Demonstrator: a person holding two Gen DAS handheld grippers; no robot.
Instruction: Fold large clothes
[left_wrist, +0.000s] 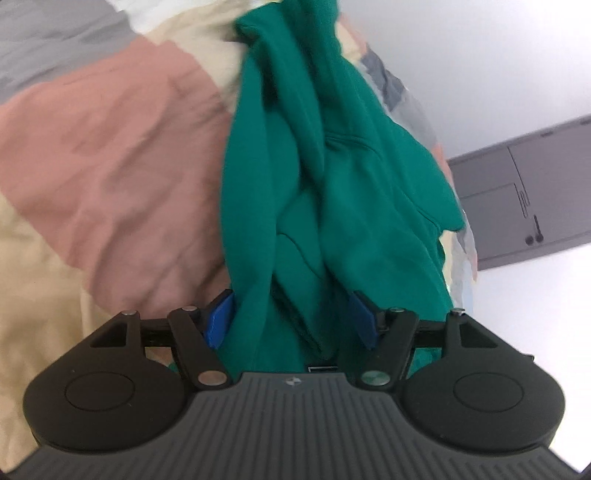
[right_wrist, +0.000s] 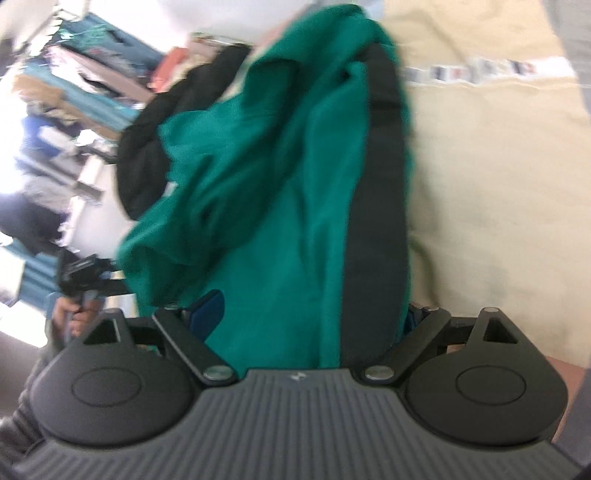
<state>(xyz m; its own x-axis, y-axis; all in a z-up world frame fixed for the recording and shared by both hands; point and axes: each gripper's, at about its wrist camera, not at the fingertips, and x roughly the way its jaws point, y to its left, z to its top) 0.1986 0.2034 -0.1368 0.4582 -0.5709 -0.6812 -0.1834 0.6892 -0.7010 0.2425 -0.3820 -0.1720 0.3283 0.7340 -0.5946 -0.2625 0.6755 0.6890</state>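
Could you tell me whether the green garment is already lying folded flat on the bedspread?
No, the green garment hangs bunched in loose vertical folds over the bedspread, not flat.

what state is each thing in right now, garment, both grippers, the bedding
green garment: bunched, unfolded, hanging between both grippers' fingers
left gripper: jaws wide, green cloth between them
right gripper: jaws wide, green cloth and a black strip between them
patchwork bedding: spread out, wrinkled

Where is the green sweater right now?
The green sweater hangs bunched between the blue pads of both hand-held grippers, middle of each wrist view, above the pink-and-cream bedspread.
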